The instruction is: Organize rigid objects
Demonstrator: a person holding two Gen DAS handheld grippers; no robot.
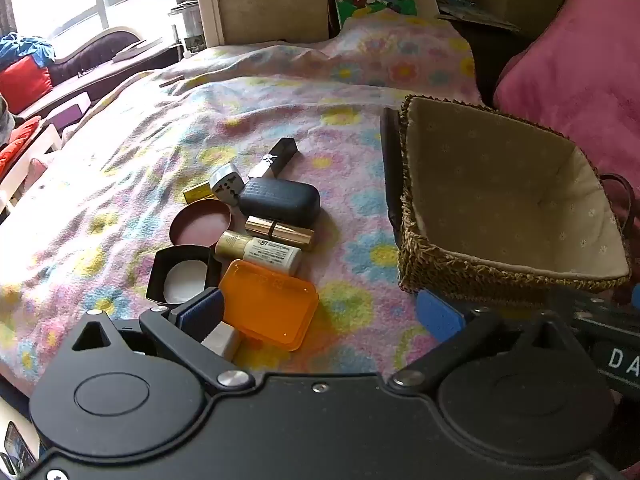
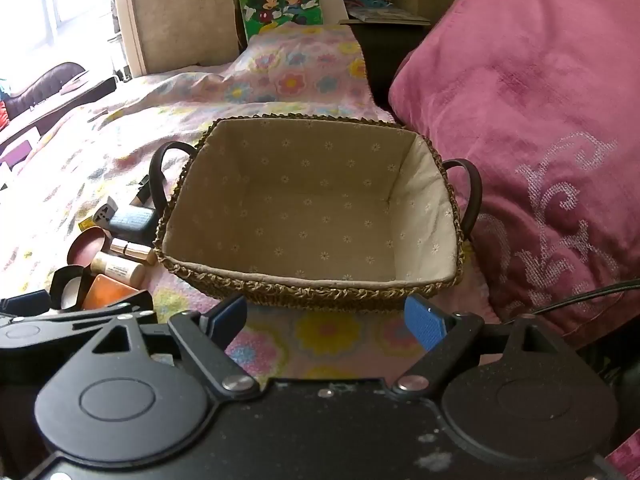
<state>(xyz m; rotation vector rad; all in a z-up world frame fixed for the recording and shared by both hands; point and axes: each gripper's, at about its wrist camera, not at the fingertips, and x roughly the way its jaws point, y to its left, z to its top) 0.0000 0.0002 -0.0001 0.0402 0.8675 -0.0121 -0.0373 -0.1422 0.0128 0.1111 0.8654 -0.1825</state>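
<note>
Left wrist view, left to right: black square-framed compact with white centre [image 1: 182, 278], round dark-red dish with pink inside [image 1: 200, 222], small yellow-gold box [image 1: 197, 192], grey travel plug adapter [image 1: 225, 183], all clustered on the floral pastel blanket [image 1: 120, 168]

Cream bottle with gold cap [image 1: 258, 252] lies flat, long axis left-right, cap to the left. Gold lipstick tube [image 1: 280, 232] lies parallel just behind it. Black square lipstick tube [image 1: 276, 158] runs diagonally, far end up-right. Dark blue textured case [image 1: 280, 202] sits between the two lipsticks. Translucent orange plastic box [image 1: 266, 304] is nearest, touching the bottle

Left gripper [image 1: 320, 316]: jaws wide apart, nothing held, orange box near its left finger [image 1: 204, 312]; small white block [image 1: 222, 340] just beside that finger

Woven seagrass basket with beige flowered lining [image 1: 500, 272] is right of the pile, nothing visible inside

Right wrist view only: both dark basket handles [image 2: 160, 172], full basket floor, magenta embroidered cushion [image 2: 540, 140] touching its right side. Right gripper [image 2: 326, 316]: jaws apart, nothing held, facing the basket's near wall. Item pile partly cut off at left there
</note>
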